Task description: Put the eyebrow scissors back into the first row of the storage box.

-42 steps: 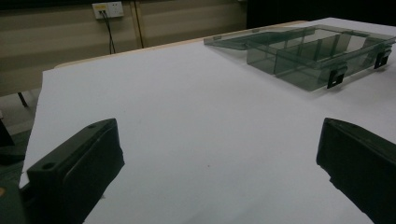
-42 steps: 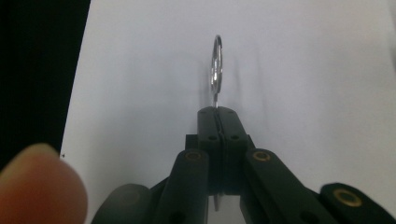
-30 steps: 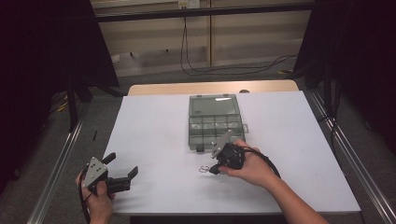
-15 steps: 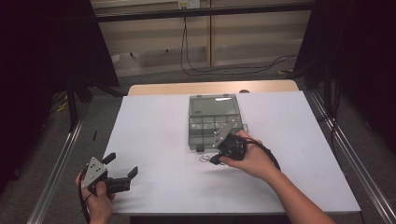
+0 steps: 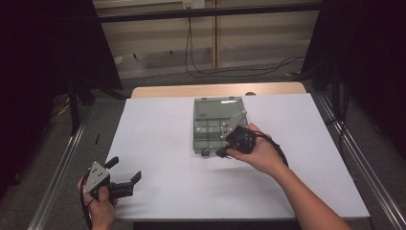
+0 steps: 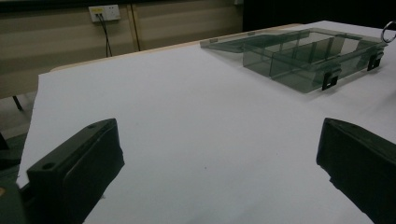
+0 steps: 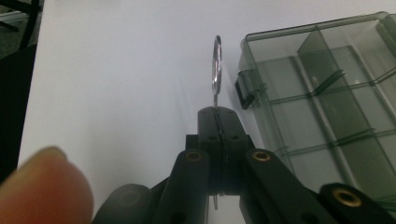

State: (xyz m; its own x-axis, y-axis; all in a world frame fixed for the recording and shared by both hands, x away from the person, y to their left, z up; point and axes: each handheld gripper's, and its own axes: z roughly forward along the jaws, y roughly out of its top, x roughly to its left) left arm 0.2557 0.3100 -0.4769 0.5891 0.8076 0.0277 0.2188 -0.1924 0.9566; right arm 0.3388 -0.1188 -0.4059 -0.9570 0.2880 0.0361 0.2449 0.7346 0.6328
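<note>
Beside the compartment box (image 7: 327,93), right gripper (image 7: 218,116) fingers pinch a key ring (image 7: 216,60).

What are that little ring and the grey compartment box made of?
The ring, pinched upright in the shut right gripper, looks like thin bare metal wire: it glints silvery with bright edges. The box seems to be smoky, see-through hard plastic with a glossy finish: the dividers and the white table show through its walls. Its latches look like darker plastic.
</note>
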